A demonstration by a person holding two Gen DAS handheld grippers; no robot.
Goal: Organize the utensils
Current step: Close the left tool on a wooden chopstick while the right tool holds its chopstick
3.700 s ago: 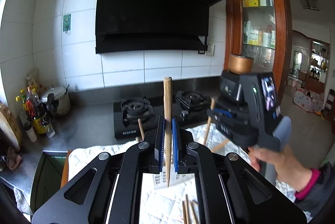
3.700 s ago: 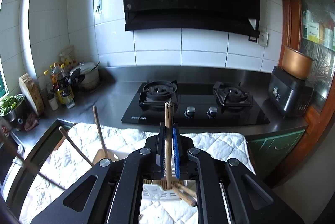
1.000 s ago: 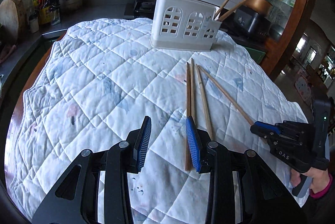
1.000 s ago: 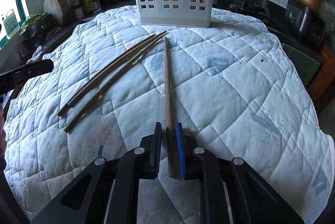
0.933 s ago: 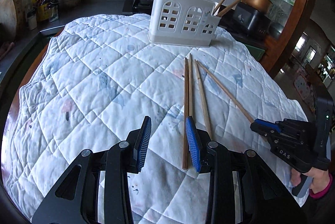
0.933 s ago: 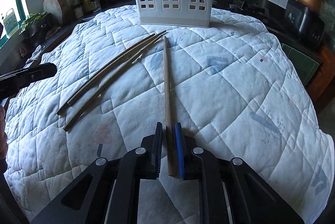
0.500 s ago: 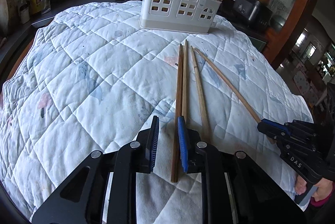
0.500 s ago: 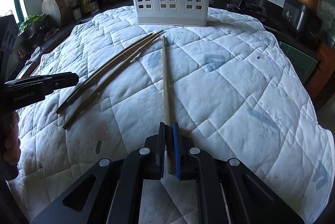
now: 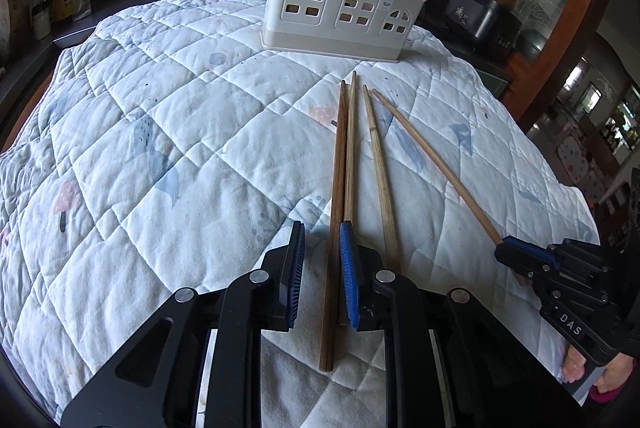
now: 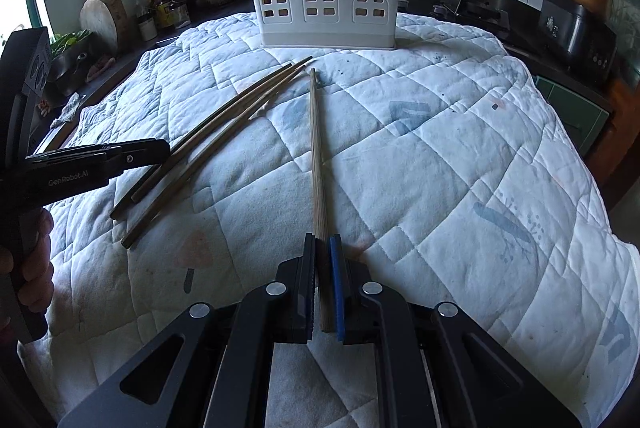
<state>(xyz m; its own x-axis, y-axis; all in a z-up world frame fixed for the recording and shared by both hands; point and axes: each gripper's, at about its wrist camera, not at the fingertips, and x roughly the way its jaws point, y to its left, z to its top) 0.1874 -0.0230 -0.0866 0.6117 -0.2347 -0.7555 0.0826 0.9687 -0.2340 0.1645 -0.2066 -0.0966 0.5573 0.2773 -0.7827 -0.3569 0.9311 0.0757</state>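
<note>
Pickup step. Your right tongs had clamped one chopstick lying before the holder. Your left tongs stood part open around another chopstick, no squeeze yet. Next: close, lift, drop both into holder.

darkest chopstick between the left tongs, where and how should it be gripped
Grip the darkest chopstick near its thick butt end, the end nearest the left tongs, coming down from above with one pad on each side. It lies flat on the quilt, close against a lighter chopstick, so squeeze across its width, not its length.
</note>
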